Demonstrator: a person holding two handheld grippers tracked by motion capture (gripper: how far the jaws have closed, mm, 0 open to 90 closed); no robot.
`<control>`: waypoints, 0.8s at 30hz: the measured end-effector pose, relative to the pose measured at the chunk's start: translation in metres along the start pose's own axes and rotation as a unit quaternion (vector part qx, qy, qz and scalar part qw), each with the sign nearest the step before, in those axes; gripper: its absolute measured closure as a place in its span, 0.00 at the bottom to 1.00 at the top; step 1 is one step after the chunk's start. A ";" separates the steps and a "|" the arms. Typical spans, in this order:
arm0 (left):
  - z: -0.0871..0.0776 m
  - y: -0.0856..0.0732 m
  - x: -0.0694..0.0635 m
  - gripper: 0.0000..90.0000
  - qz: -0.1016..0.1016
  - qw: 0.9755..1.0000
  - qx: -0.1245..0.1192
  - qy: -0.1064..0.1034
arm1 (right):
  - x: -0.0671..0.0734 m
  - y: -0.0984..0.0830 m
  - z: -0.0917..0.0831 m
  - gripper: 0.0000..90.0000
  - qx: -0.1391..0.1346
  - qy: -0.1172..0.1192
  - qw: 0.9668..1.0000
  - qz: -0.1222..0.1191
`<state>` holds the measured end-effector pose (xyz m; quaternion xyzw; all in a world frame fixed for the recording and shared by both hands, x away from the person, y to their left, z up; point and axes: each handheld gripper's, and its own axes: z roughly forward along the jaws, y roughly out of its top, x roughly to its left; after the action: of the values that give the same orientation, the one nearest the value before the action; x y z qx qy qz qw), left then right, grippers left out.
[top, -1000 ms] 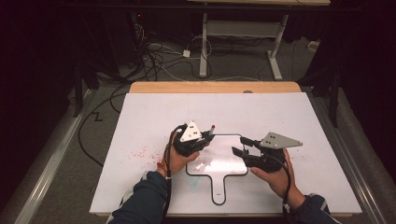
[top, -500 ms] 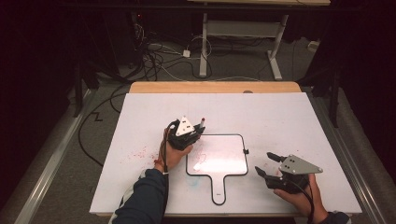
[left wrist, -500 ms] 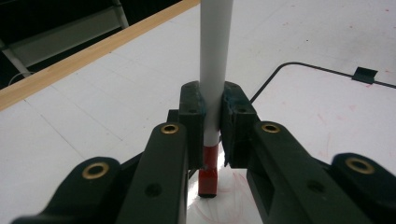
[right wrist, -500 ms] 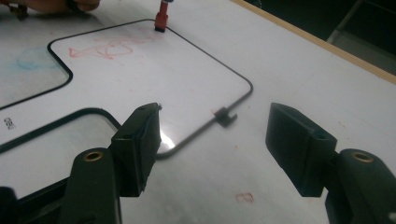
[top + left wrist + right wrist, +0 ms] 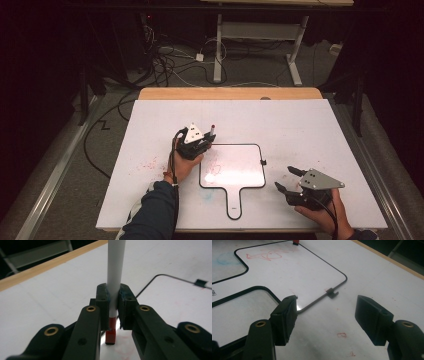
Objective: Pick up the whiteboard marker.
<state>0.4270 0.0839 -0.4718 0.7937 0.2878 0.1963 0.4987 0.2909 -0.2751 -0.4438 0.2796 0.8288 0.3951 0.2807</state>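
With the left tool (image 5: 199, 142) pinching a red marker (image 5: 114, 287) upright at the paddle-shaped whiteboard's (image 5: 235, 167) upper-left corner, mid-frame, the writer does best keeping the tip square to the board while the right tool (image 5: 290, 179), jaws just spread and empty, steadies its right edge.

Glossy white handboard (image 5: 235, 167), smooth plastic marker (image 5: 114, 272), wooden table edge (image 5: 230, 93).

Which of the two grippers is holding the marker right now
The left gripper, at the paddle whiteboard's upper left corner. Its jaws are clamped on the white marker; the right gripper stands open and empty beside the board.
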 end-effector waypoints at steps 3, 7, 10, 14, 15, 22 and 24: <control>0.005 0.003 -0.012 0.88 0.011 1.000 0.000 -0.021 | 0.001 0.001 0.001 0.38 0.003 0.000 1.000 -0.005; 0.007 0.007 -0.022 0.88 0.042 0.999 0.007 -0.026 | 0.002 0.001 0.001 0.37 -0.001 0.004 1.000 -0.005; 0.006 0.006 -0.018 0.88 0.049 0.999 0.010 -0.009 | 0.001 0.002 0.000 0.36 -0.004 -0.001 1.000 -0.004; 0.004 0.002 0.006 0.88 0.022 0.999 0.011 0.042 | 0.000 0.001 0.000 0.35 -0.007 -0.008 1.000 0.000; 0.004 0.002 0.006 0.88 0.022 0.999 0.011 0.042 | 0.000 0.002 0.000 0.35 -0.007 -0.011 1.000 0.000; 0.017 0.003 -0.005 0.88 0.029 0.999 0.024 -0.001 | -0.003 0.002 0.000 0.35 -0.009 -0.015 1.000 0.003; 0.019 0.003 -0.012 0.88 0.042 0.998 0.035 -0.014 | -0.002 0.002 0.000 0.35 -0.009 -0.014 1.000 0.002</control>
<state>0.4301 0.0626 -0.4770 0.8246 0.2539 0.1957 0.4662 0.2935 -0.2753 -0.4415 0.2841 0.8208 0.3988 0.2940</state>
